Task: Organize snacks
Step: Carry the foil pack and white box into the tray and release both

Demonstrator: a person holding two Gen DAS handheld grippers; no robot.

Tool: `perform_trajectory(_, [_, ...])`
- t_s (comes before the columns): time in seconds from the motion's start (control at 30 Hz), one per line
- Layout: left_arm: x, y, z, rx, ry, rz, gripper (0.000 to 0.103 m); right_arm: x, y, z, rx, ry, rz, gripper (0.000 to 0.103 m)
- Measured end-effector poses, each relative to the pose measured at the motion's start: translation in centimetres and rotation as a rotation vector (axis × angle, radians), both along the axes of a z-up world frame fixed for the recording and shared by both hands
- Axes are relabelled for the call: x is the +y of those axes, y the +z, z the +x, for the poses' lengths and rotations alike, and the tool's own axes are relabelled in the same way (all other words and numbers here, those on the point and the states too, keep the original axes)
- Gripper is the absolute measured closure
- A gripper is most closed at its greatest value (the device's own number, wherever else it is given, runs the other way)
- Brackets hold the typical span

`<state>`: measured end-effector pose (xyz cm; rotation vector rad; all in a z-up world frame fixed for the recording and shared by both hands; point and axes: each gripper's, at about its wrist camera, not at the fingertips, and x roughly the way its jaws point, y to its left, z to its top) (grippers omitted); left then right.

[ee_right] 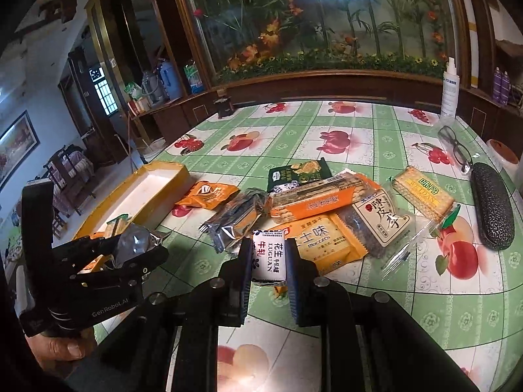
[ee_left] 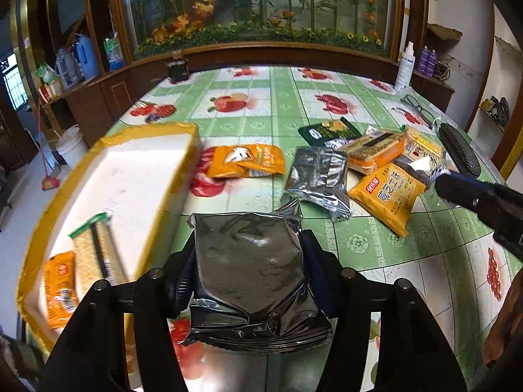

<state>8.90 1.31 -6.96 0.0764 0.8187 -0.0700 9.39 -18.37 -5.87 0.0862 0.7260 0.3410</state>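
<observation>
My left gripper (ee_left: 248,261) is shut on a silver foil snack pack (ee_left: 251,271) and holds it above the table beside the yellow box (ee_left: 183,163); it also shows in the right wrist view (ee_right: 130,248). The box holds an orange packet (ee_left: 60,289) and a green-edged cracker pack (ee_left: 96,251). My right gripper (ee_right: 268,258) is shut on a small white nougat candy (ee_right: 268,256), just above the table in front of the snack pile. The pile has a yellow biscuit pack (ee_right: 322,245), an orange cracker pack (ee_right: 318,201), a silver pack (ee_right: 235,222) and a plum packet (ee_right: 380,222).
A loose orange packet (ee_right: 207,194) and a dark green pack (ee_right: 299,171) lie near the box. A black glasses case (ee_right: 493,205), glasses (ee_right: 456,148) and a spray bottle (ee_right: 449,89) sit at the right. A wooden cabinet with a painted panel (ee_right: 327,16) backs the fruit-print tablecloth (ee_right: 294,130).
</observation>
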Motion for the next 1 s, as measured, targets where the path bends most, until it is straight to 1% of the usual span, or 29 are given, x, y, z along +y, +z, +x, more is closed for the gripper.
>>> perform_trajectory(0.23, [2.1, 2.8, -2.1, -0.079, 0.048, 0.033, 0.045, 2.7, 1.0, -1.6, -0.019, 0.057, 0.0, 0.084])
perform_trajectory(0.43, [4.5, 4.1, -3.1, -0.116, 0.098, 0.025, 0.045, 5.6, 2.3, -2.2, -0.048, 0.117, -0.009, 0.084])
perform_trajectory(0.7, [7.6, 4.5, -3.5, -0.135, 0.164, 0.011, 0.045, 9.6, 3.5, -2.0, -0.065, 0.196, -0.015, 0.084])
perform_trajectory(1.0, [11.8, 3.9, -3.3, -0.125, 0.248, -0.009, 0.045, 15.3, 3.2, -0.7, -0.047, 0.3, -0.026, 0.084])
